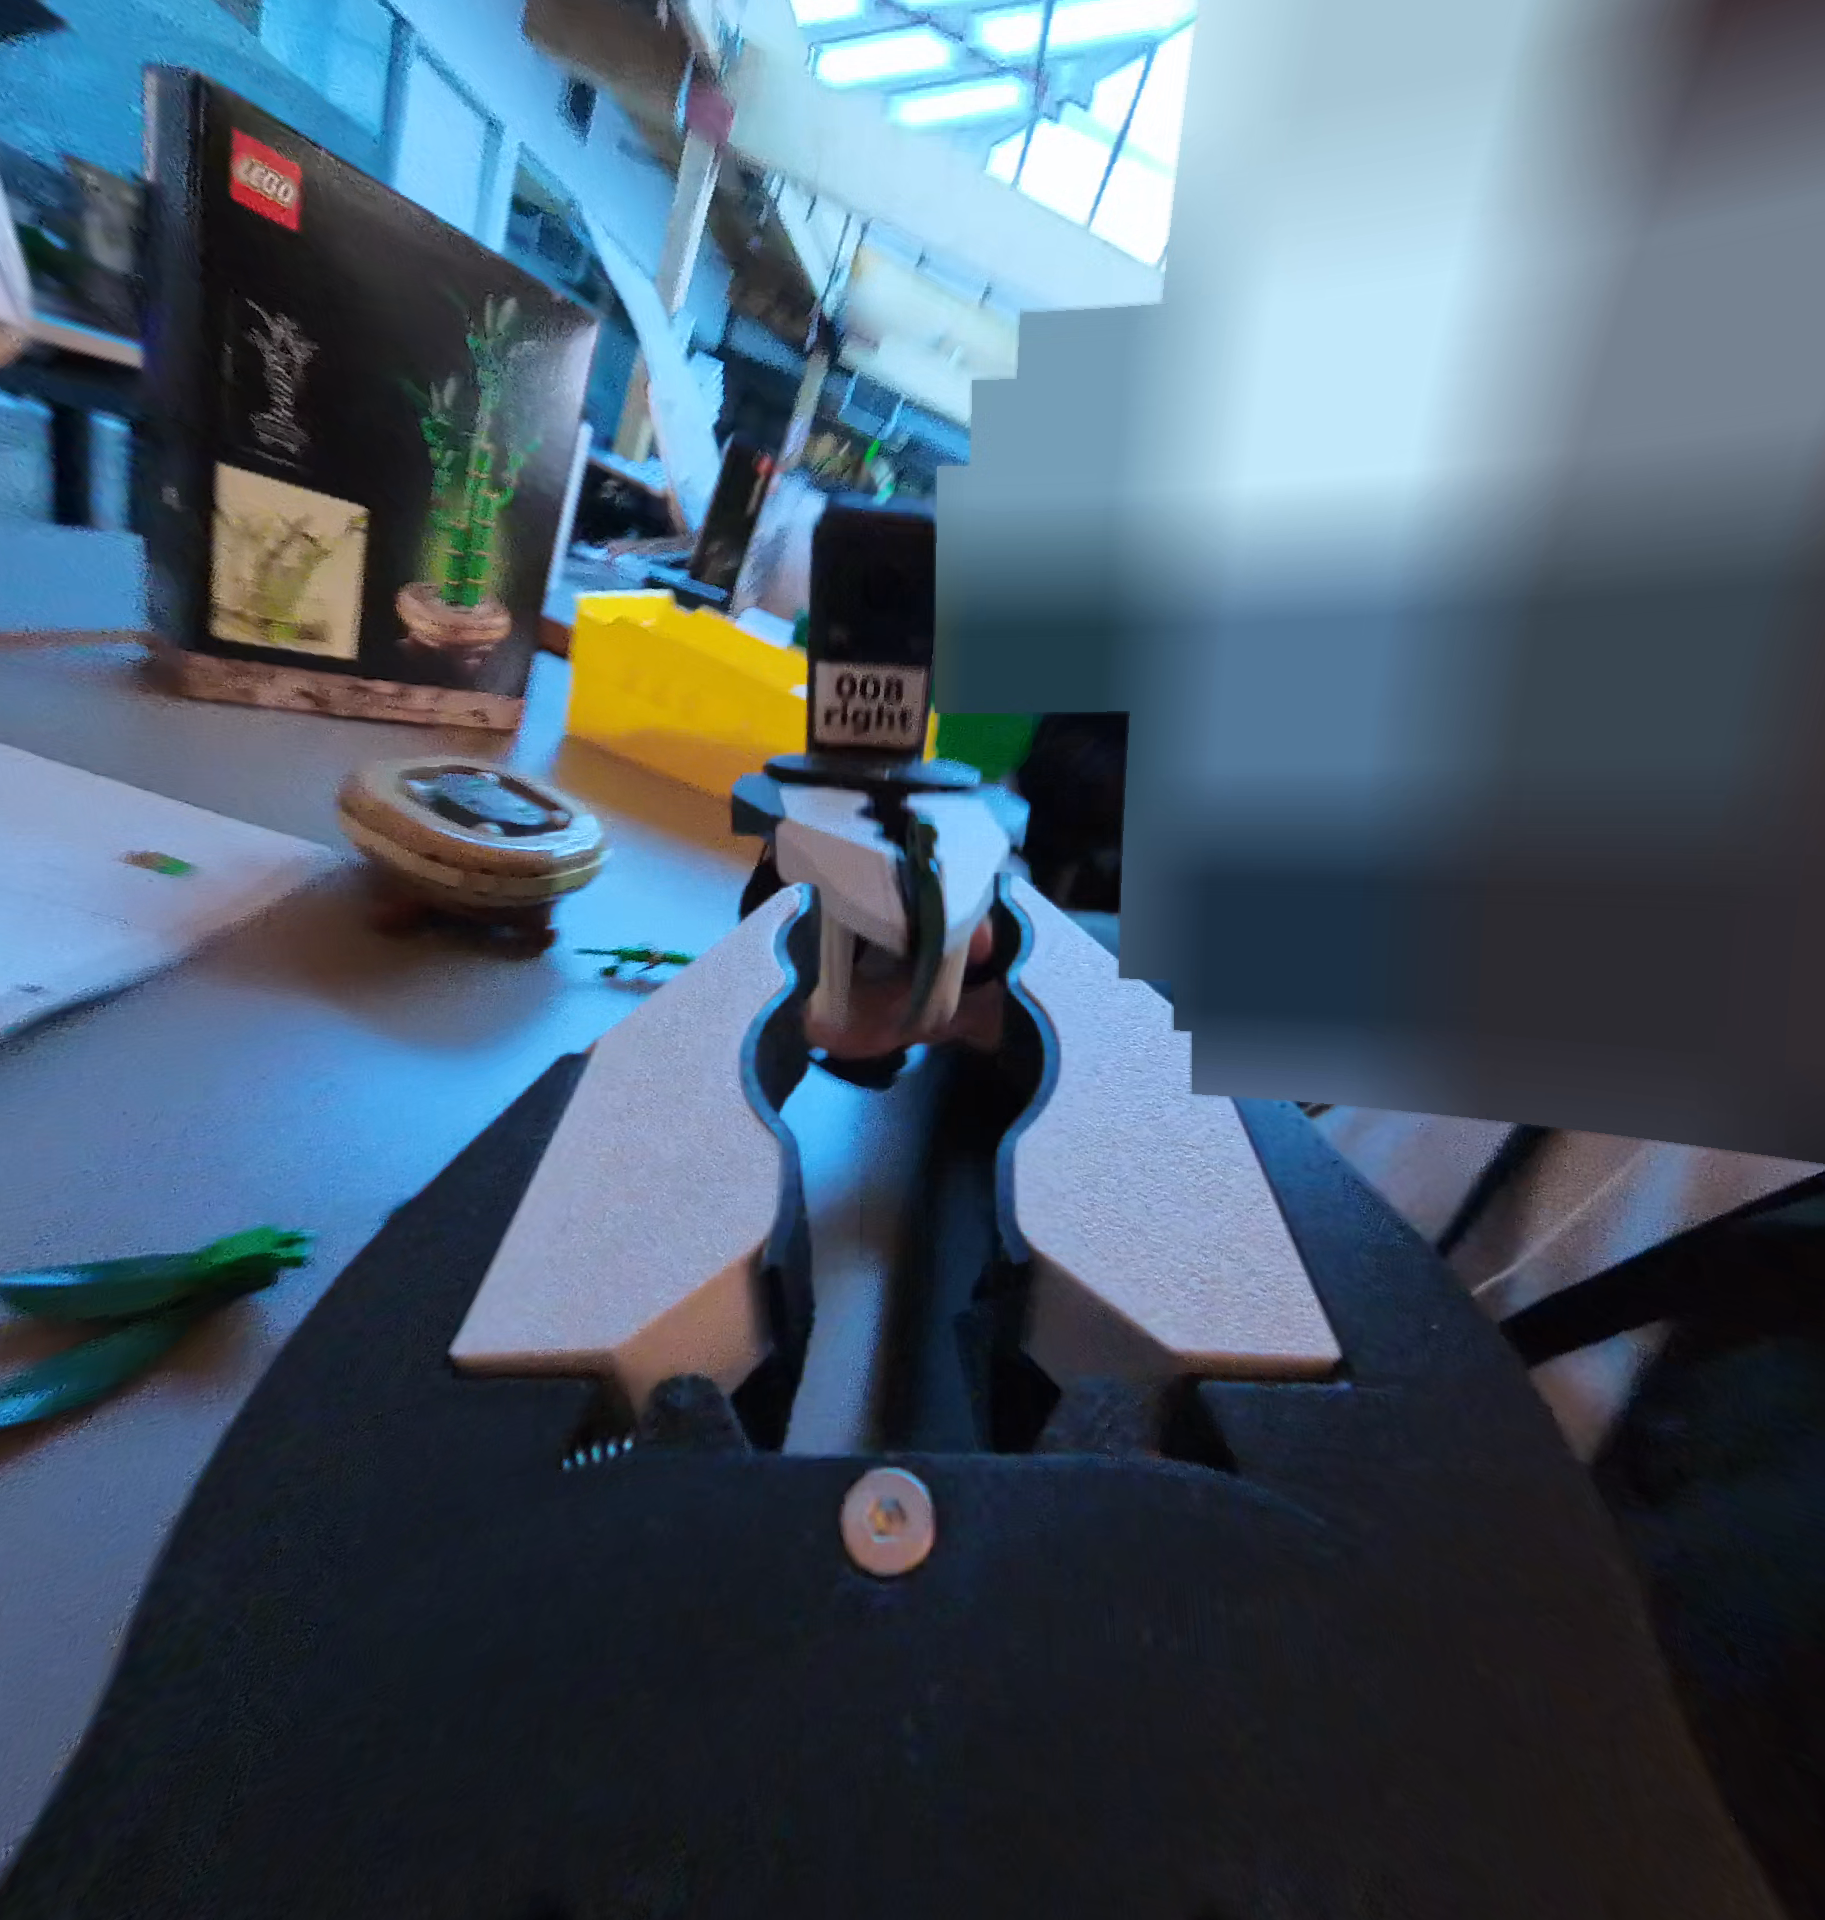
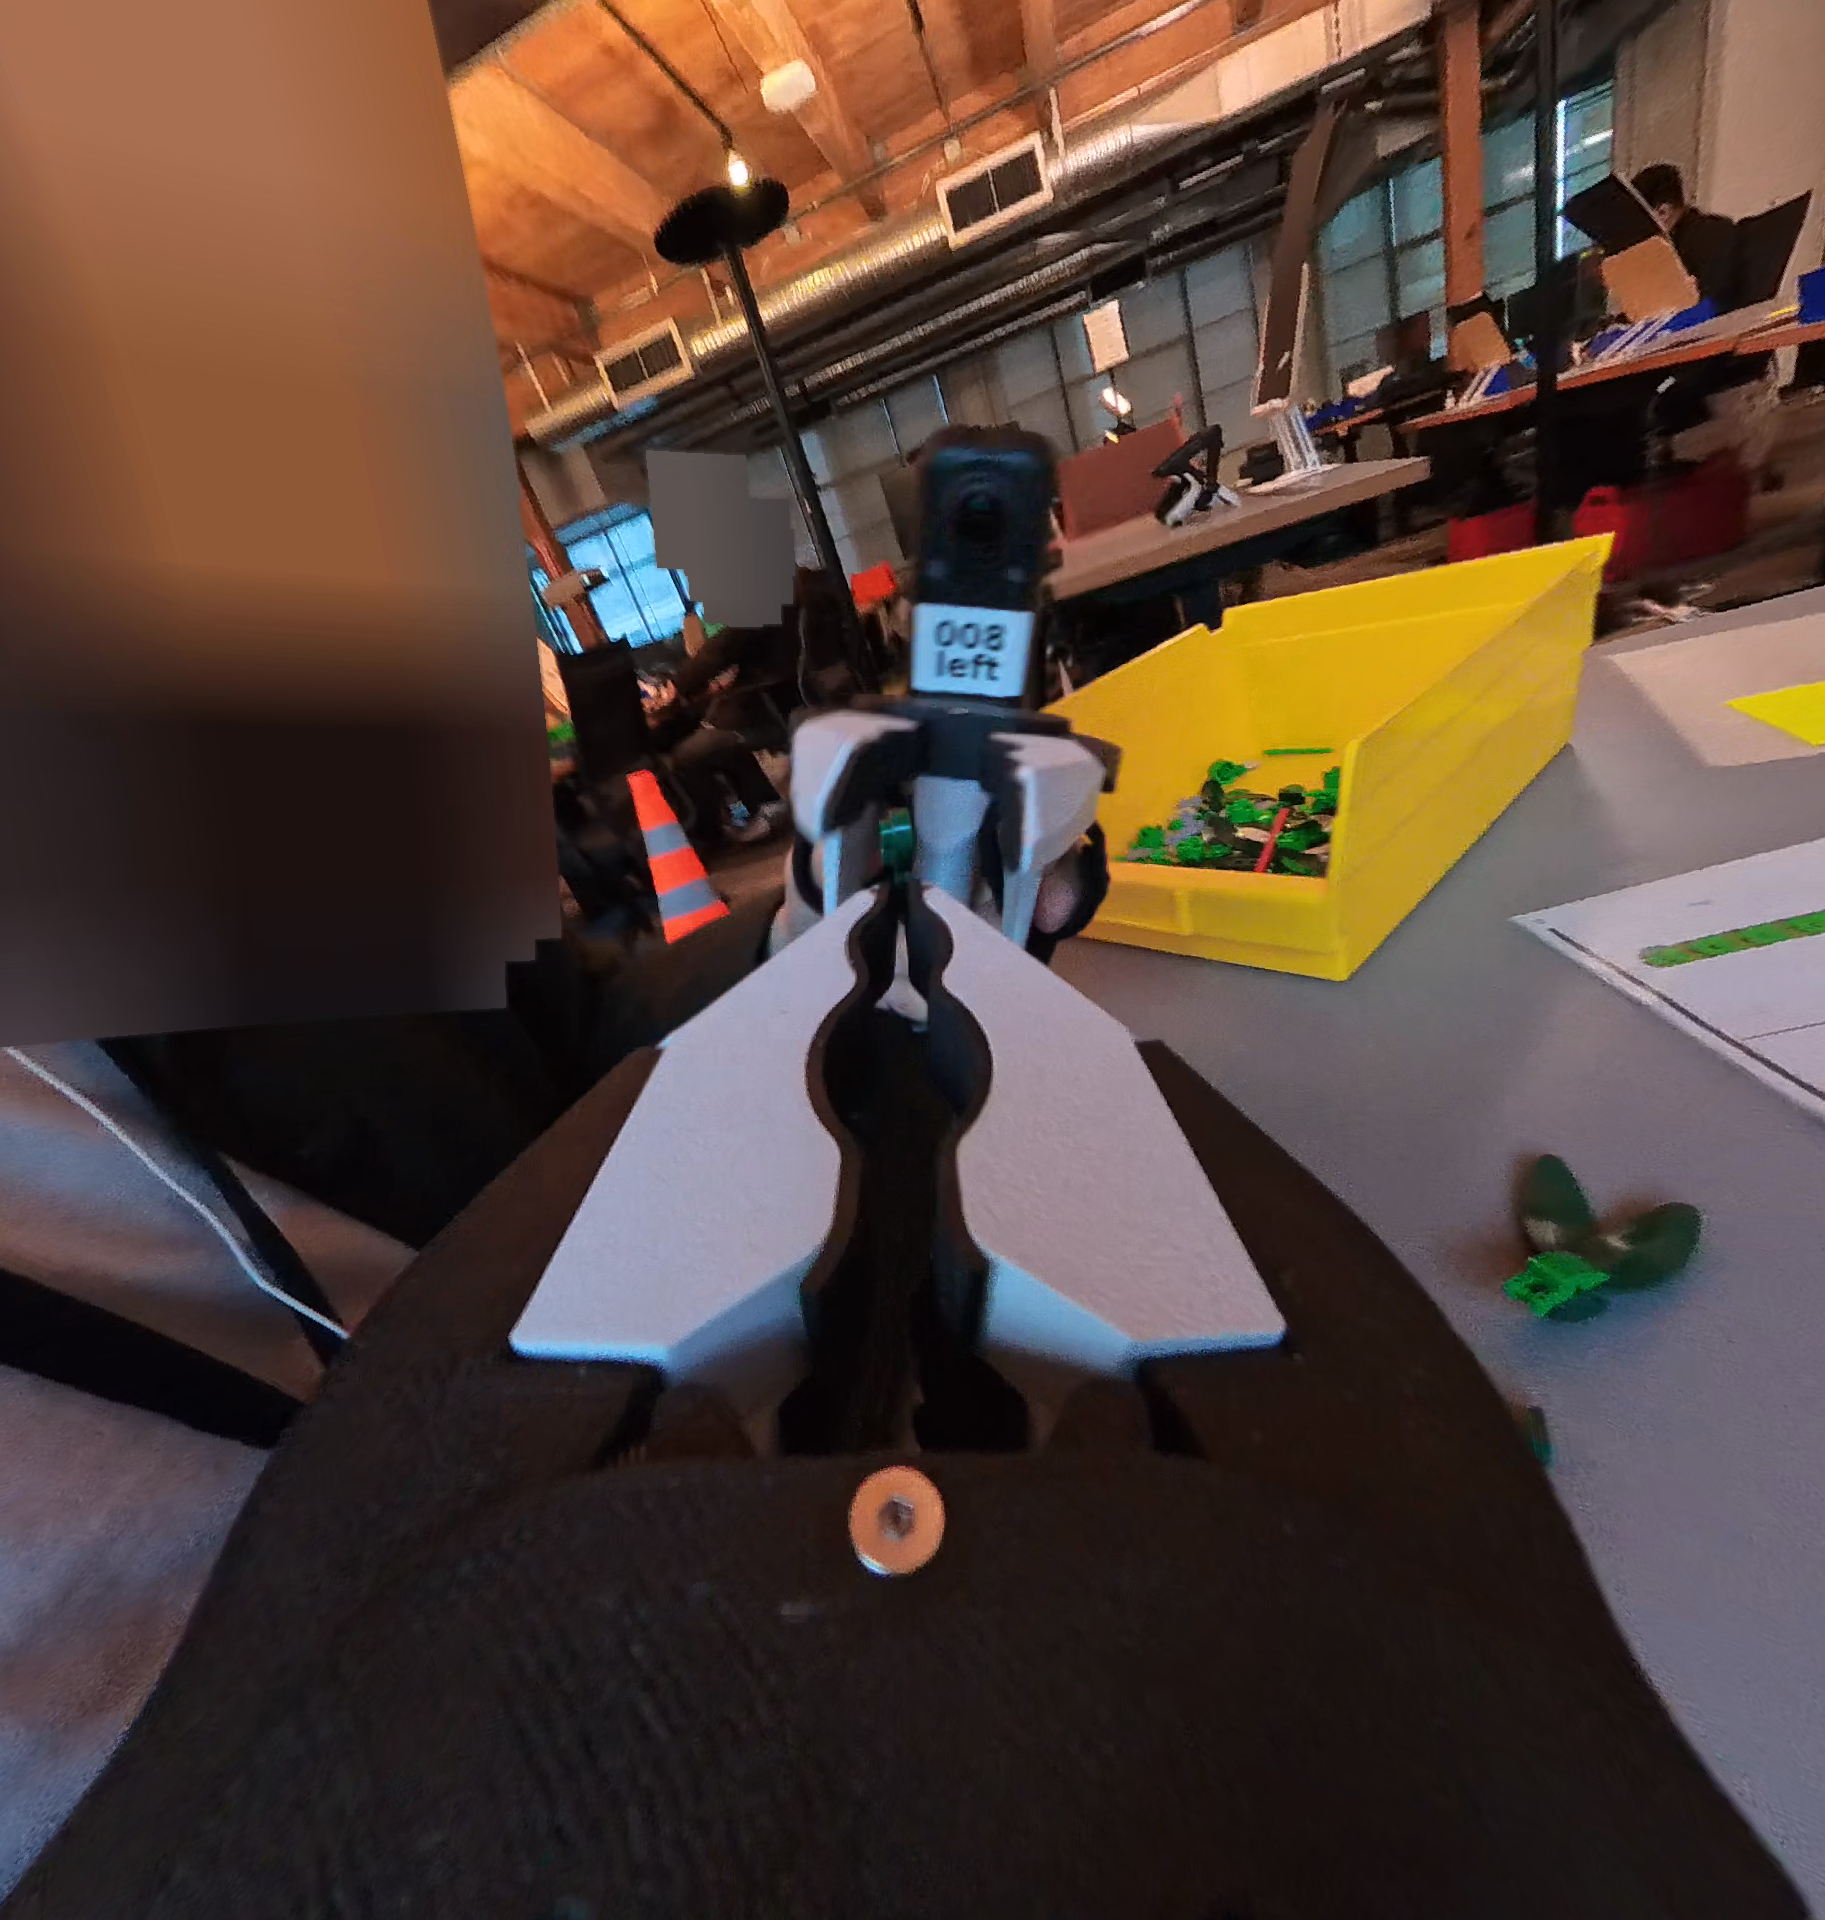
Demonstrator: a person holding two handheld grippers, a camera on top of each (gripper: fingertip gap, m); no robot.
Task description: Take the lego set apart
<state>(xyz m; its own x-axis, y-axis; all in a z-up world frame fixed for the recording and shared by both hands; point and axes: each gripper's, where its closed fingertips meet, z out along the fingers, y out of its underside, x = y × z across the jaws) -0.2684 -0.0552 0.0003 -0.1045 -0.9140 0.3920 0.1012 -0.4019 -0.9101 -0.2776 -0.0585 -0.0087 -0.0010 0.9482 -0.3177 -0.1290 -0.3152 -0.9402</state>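
Observation:
My two grippers face each other tip to tip above the grey table [image 2: 1303, 1091]. My right gripper [image 2: 900, 909] is shut on a thin dark green leaf [image 1: 923, 894], which stands upright between its fingers. My left gripper [image 1: 903, 899] has its jaws a little apart. In the right wrist view a small bright green piece [image 2: 892, 836] sits between the left gripper's [image 2: 923, 862] fingers, joined to the leaf. In the left wrist view the right gripper's [image 1: 897, 997] tips hide that piece. The round tan pot base [image 1: 472, 821] of the set lies on the table to the left.
A yellow bin [image 2: 1459, 727] holding several green pieces [image 2: 1240, 821] stands behind the grippers. The black set box [image 1: 357, 447] stands at the far left. Loose green leaves [image 1: 139, 1288] [image 2: 1594, 1247] lie on the table. Paper sheets [image 2: 1718, 977] [image 1: 87, 862] lie flat nearby. Less than 4 cm separates the two grippers' tips.

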